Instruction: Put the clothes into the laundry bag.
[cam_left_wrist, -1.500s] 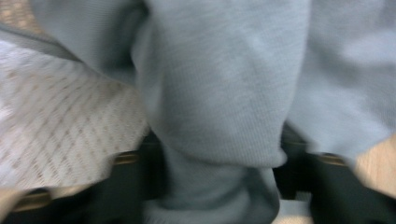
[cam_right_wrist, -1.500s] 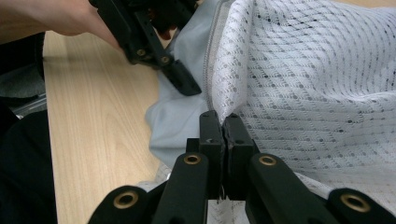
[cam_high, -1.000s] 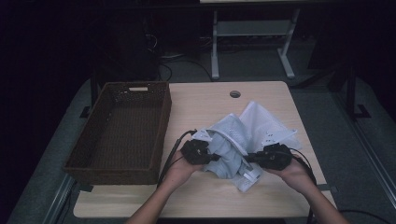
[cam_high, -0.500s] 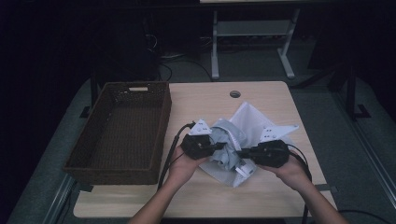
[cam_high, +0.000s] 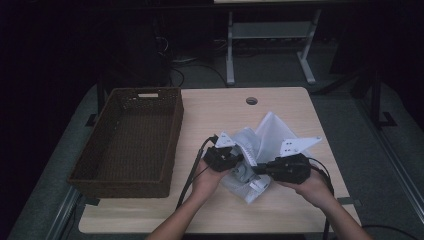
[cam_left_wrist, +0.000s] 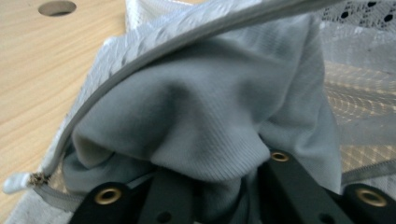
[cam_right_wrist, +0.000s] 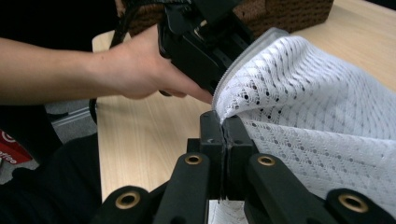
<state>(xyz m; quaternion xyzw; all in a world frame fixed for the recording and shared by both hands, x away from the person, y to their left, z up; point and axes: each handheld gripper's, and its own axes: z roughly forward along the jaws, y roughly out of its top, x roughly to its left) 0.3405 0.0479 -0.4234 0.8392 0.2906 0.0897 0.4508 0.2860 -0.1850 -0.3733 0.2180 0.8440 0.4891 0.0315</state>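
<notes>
The counter (cam_high: 280, 210) is a pale wooden top with a round cable hole (cam_high: 251, 100) near its far edge; bare wood runs along the far side and along the near edge in front of the person's forearms, while dark floor surrounds it. On its left part stands the brown woven basket (cam_high: 129, 176), long and rectangular, its left wall reaching the counter's left edge and its inside showing only its own weave. Right of the basket, a strip of bare wood apart from it, lies the white mesh laundry bag (cam_high: 272, 132), crumpled, with one flap standing up toward the far right. Its zipped mouth (cam_left_wrist: 154, 51) gapes in the left gripper view, and a grey knit garment (cam_left_wrist: 205, 112) bulges out of it, partly inside and partly past the zipper. The left gripper (cam_high: 231, 161) sits at the bag's left side with its fingers (cam_left_wrist: 285, 175) spread around a fold of the grey garment; they have just been opening, and the cloth lies between them rather than pinched. The right gripper (cam_high: 259, 170) sits at the bag's near right, its fingers (cam_right_wrist: 236, 140) pressed together on the mesh edge beside the zipper.
</notes>
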